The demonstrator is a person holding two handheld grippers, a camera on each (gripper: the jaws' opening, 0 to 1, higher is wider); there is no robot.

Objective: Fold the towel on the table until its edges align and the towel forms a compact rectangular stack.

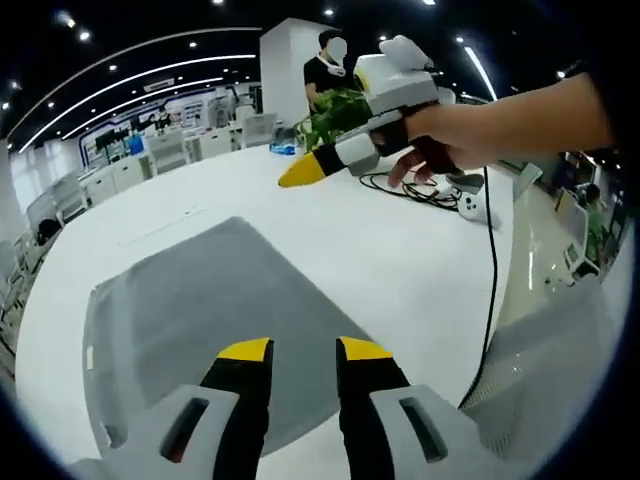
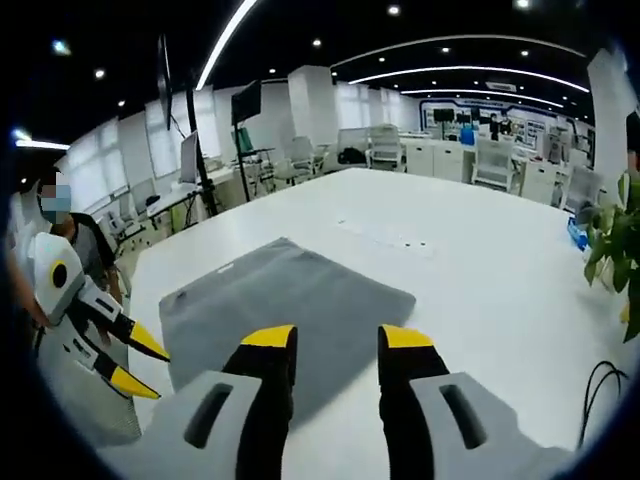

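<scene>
A grey towel (image 1: 200, 315) lies spread flat on the white table (image 1: 400, 270). In the left gripper view my left gripper (image 1: 305, 352) hovers over the towel's near edge, open, with nothing between its yellow tips. The right gripper (image 1: 298, 175) comes in from the upper right in a hand, above bare table beyond the towel. In the right gripper view the towel (image 2: 290, 300) lies ahead, and my right gripper (image 2: 336, 338) stands open and empty over its near corner. The left gripper (image 2: 139, 361) shows at the left, its tips apart, off the towel's left side.
A potted plant (image 1: 335, 115) and tangled black cables (image 1: 430, 190) sit at the table's far side, with a cable (image 1: 490, 280) running along the right edge. A person (image 1: 325, 75) stands behind the plant. Plant leaves (image 2: 610, 240) reach in at the right. Bare table (image 2: 480, 260) surrounds the towel.
</scene>
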